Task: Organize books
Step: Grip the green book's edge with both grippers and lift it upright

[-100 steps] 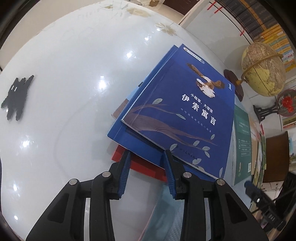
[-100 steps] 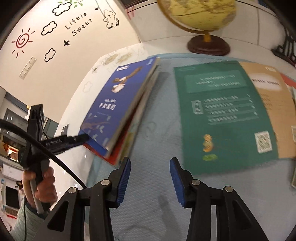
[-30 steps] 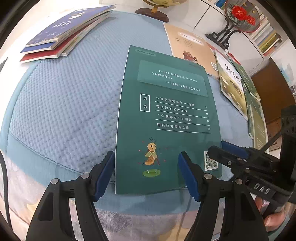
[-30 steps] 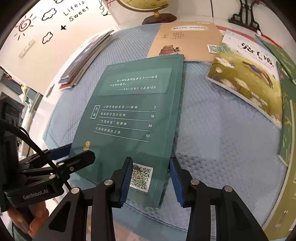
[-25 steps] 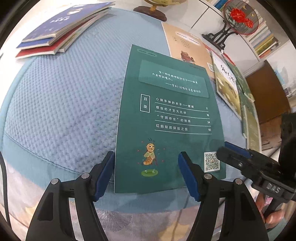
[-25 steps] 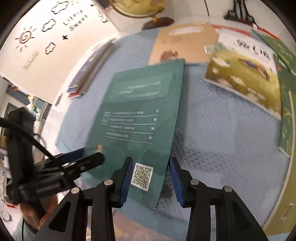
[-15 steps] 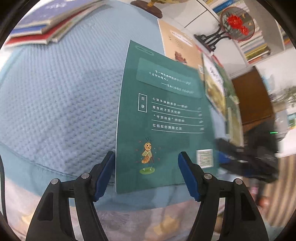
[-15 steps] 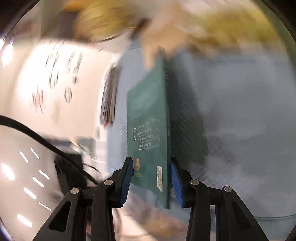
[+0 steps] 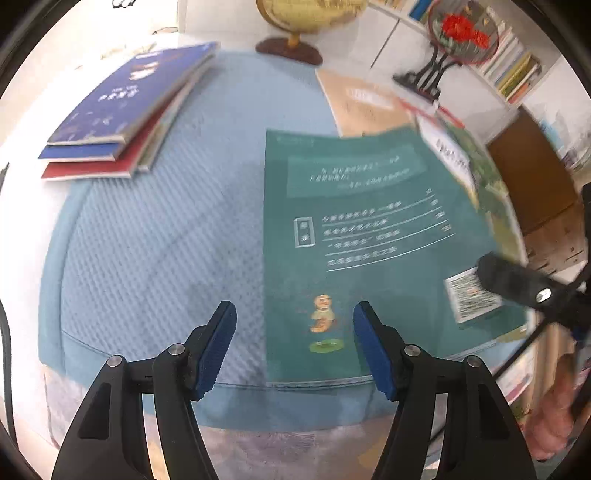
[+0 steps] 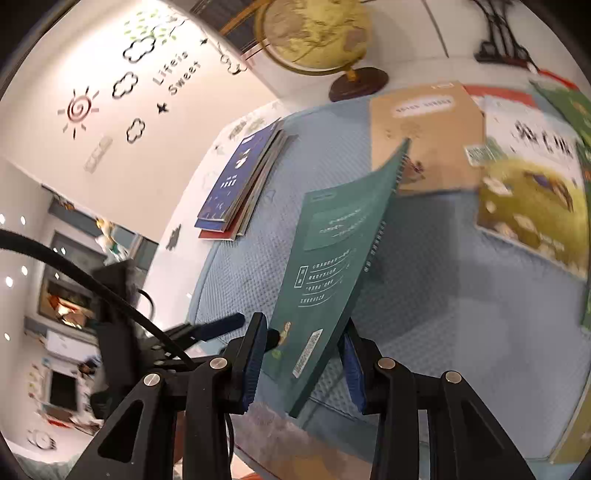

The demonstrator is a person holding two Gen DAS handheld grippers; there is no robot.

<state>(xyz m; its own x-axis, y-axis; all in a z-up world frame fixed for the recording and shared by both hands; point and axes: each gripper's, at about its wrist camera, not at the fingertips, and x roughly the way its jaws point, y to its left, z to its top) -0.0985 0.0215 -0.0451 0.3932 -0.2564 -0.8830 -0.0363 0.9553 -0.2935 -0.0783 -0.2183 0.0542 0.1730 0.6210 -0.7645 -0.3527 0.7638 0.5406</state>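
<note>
Left wrist view: the left tongs [image 9: 294, 345] stand released, their blue pads wide apart and clear of everything. They hang over the near edge of a blue quilted mat [image 9: 155, 236] that covers the bench. The green book [image 9: 369, 236] shows its back cover with a small insect drawing near the bottom. Its long axis runs from the mat's near edge toward the far edge, top end pointing away. Its right near corner, by the QR code, is pinched by the black finger of the right tongs [image 9: 513, 280], which reaches in from the right. That side looks raised off the mat, though blur hides how far. A stack of books [image 9: 125, 118] with a dark blue cover on top lies at the far left corner. A globe [image 9: 295, 22] stands at the far edge, and a tan book [image 9: 362, 103] lies just beyond the green one.

Right wrist view: the right tongs [image 10: 301, 354] are clenched on the green book [image 10: 332, 266] at its near bottom corner, a pad on each face. The book is tilted up steeply on edge, spine toward the right. Its long axis points away toward the tan book [image 10: 424, 140] and the globe [image 10: 317, 33]. The blue-topped stack [image 10: 240, 184] lies at the mat's far left corner. The left tongs [image 10: 218, 328] show low at left, apart from the book. A book with a yellow-green cover [image 10: 532, 192] lies flat on the right.
</note>
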